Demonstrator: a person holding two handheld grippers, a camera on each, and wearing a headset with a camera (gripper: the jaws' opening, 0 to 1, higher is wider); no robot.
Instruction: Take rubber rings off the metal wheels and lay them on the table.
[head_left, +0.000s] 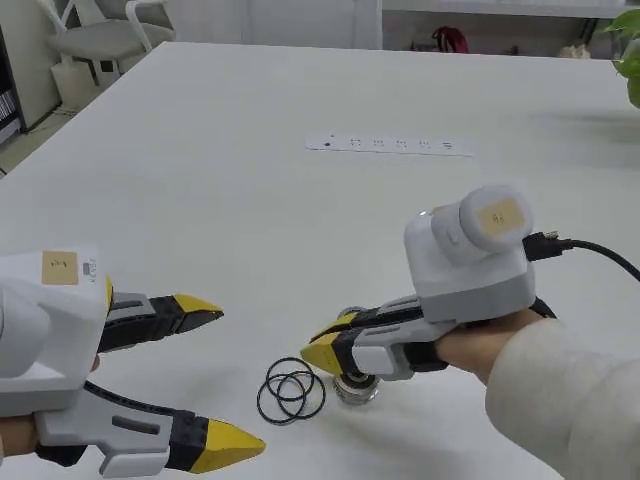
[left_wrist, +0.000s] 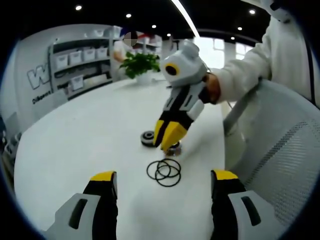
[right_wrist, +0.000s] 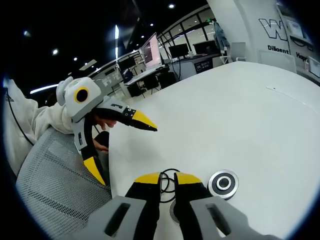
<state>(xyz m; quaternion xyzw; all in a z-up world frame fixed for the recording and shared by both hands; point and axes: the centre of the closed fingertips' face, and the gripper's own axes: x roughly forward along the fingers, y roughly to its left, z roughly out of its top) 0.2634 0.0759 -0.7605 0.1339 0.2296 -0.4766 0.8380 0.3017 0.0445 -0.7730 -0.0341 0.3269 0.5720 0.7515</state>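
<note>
My right tongs (head_left: 318, 350) narrowed over metal wheel (head_left: 356, 389), grip unclear; left tongs (head_left: 240, 377) open. Unheld wheel may slide into rubber rings (head_left: 290, 392) beside.

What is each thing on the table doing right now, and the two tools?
left tool: open, above the table, holding nothing.
right tool: nearly shut, tips at one metal wheel; grip unclear.
rubber rings: loose, lying overlapped on the table.
other metal wheel: lying flat, untouched.
</note>
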